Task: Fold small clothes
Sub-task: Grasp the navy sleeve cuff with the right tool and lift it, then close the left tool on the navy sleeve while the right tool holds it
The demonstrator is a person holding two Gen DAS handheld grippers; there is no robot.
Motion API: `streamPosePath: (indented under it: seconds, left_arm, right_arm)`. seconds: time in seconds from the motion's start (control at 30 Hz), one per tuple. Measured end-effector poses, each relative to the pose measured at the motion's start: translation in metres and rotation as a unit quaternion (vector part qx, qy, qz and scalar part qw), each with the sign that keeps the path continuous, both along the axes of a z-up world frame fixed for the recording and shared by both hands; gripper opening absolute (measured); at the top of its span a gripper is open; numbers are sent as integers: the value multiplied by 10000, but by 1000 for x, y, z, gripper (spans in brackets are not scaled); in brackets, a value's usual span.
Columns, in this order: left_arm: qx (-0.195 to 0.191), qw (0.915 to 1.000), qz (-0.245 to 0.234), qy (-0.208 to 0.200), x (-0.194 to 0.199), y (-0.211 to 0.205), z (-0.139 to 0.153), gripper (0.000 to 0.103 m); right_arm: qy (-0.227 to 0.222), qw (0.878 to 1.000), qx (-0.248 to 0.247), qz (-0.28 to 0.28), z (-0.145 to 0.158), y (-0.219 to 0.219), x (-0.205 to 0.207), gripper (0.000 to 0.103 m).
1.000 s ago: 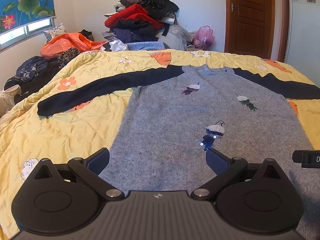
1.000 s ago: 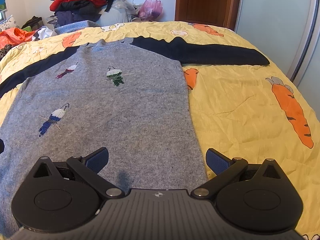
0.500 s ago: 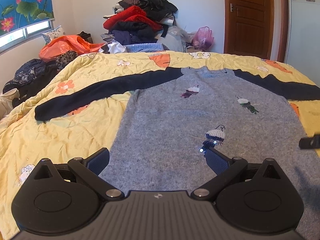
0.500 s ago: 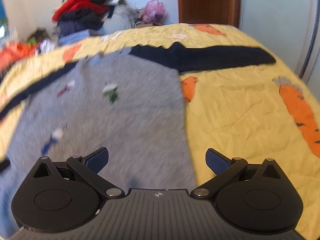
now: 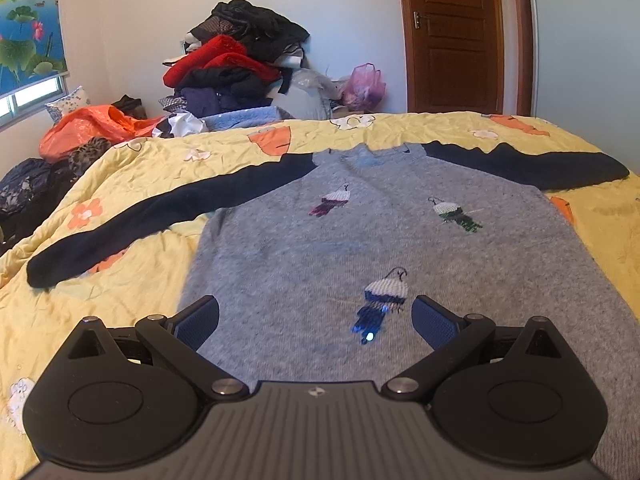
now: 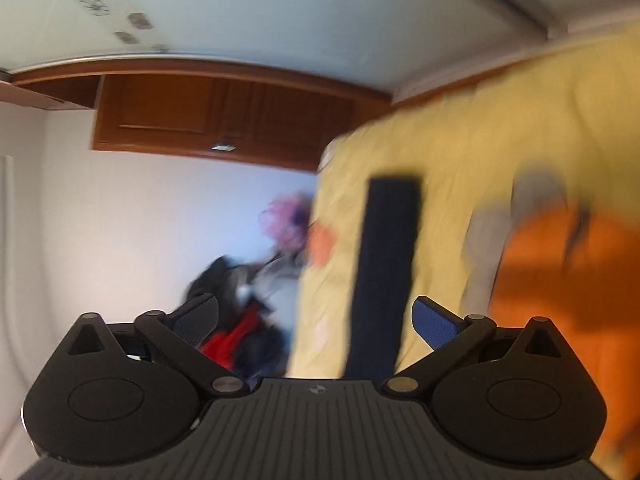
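Left wrist view: the sweater (image 5: 400, 248) lies flat on the bed (image 5: 120, 280) ahead of my wide-open, empty left fingers (image 5: 198, 316). My right gripper (image 6: 316, 320), also open and empty, has rolled sideways toward the sleeve (image 6: 386, 272) since a second ago; that blurred swing could overshoot and rumple it.

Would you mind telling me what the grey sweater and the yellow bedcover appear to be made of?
The grey sweater looks like a wool or wool-blend knit: heathered, fuzzy and matte, with sequin-like sparkle in the blue bird motif. The yellow bedcover seems a thin woven cotton-type fabric: smooth and matte, with fine sharp creases. Exact fibres cannot be told.
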State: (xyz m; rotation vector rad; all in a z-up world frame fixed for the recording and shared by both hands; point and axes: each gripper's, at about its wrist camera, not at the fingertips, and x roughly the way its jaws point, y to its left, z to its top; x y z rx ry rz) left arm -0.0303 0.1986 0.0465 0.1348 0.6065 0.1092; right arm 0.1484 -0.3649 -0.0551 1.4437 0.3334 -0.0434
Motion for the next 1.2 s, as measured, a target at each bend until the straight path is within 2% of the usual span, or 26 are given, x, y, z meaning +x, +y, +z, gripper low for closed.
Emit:
streamPosePath:
  seconds: [0.03,0.1,0.2,0.3,0.33,0.5,0.7,0.83,0.9,0.93,0.97,1.0,1.13,1.2]
  left_arm:
    - [-24,10000,11,-4,4,-1,0,103]
    - [-75,10000,13,-4,12,-2,-2,103]
    - [-97,9999,30,64,26,-7,-6,103]
    - [-65,9999,1,132,35,-14,-11,103]
    - [-44,9999,-28,144,38,-17,-12,103]
    - [-11,9999,-77,149,43,-22,-16,103]
    - [18,9998,-39,189,48,-20,-16,103]
    - [63,9999,18,151,49,-17,-14,103]
    - [49,9998,27,195,51,-16,-15,103]
    - [41,9997,29,227,52,-16,-16,103]
    - [39,9997,30,250,53,-17,-16,103]
    - [33,9997,31,250,54,-19,-15,103]
    - [-109,9999,-30,124,50,-22,-8,103]
    - [-167,9998,-112,77,49,-21,-7,103]
  right_arm:
    - [87,9999,-9,-53,-4,-4,9,97]
    - [177,9997,-186,-25,-8,-6,29,96]
    - [209,9974,-687,-10,-4,-13,50,93]
    - [579,9926,-1069,-30,-5,-12,72,89]
    - [614,9919,-1107,-45,-6,-13,77,85]
    - [612,9908,-1206,-64,-8,-14,94,83]
    - [787,9828,-1668,-11,-10,-7,101,62]
    - [730,9864,-1463,-151,-13,-12,101,60]
    - [832,9840,-1567,-150,-13,-13,109,53]
    - [945,9818,-1649,-60,-13,-11,115,37]
    - [1097,9796,-1681,55,-14,-10,120,14]
    - [1211,9778,-1708,114,-16,-8,122,14]
    - [802,9684,-2360,-18,-6,9,98,14]
    - [621,9554,-2889,-20,0,22,87,14]
